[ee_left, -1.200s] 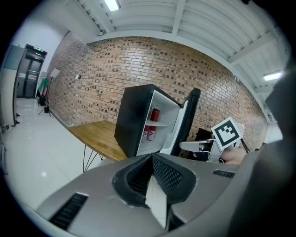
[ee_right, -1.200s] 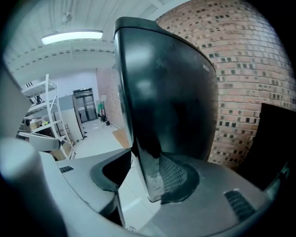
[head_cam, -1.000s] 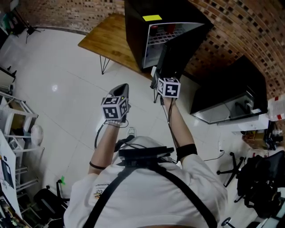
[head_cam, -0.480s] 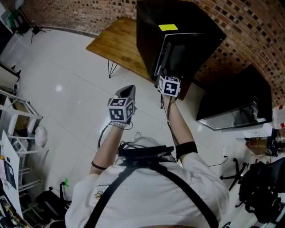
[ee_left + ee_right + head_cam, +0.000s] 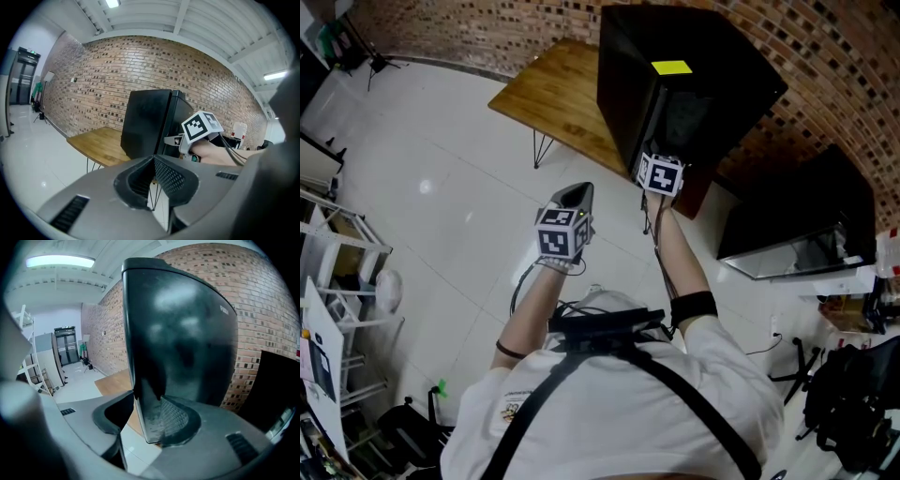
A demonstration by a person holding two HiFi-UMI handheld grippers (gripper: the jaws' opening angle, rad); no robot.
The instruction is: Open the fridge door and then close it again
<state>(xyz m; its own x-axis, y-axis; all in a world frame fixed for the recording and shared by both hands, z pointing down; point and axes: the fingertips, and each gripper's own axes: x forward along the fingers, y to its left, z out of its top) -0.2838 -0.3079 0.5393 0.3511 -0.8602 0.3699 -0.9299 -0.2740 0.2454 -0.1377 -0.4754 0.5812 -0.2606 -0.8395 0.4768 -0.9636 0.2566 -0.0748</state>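
A black fridge (image 5: 694, 84) with a yellow sticker on top stands on a wooden table (image 5: 562, 94) against the brick wall. Its door (image 5: 183, 343) lies almost flush against the cabinet, and none of the inside shows. My right gripper (image 5: 661, 152) is at the door's free edge, and in the right gripper view that edge sits between the jaws of my right gripper (image 5: 147, 423), which are shut on it. My left gripper (image 5: 577, 192) hovers over the floor, left of the fridge, shut on nothing. The left gripper view shows my left gripper (image 5: 153, 161), the fridge (image 5: 145, 122) and the right gripper's marker cube (image 5: 200, 125).
A low black appliance (image 5: 797, 216) with a shiny front stands right of the fridge. White wire shelving (image 5: 337, 253) is at the left, and a black office chair (image 5: 853, 403) at the bottom right. The floor (image 5: 459, 159) is white tile.
The fridge door has swung from open, with its shelves showing, to almost closed. My right gripper moved toward the fridge with it. My left gripper drifted forward too.
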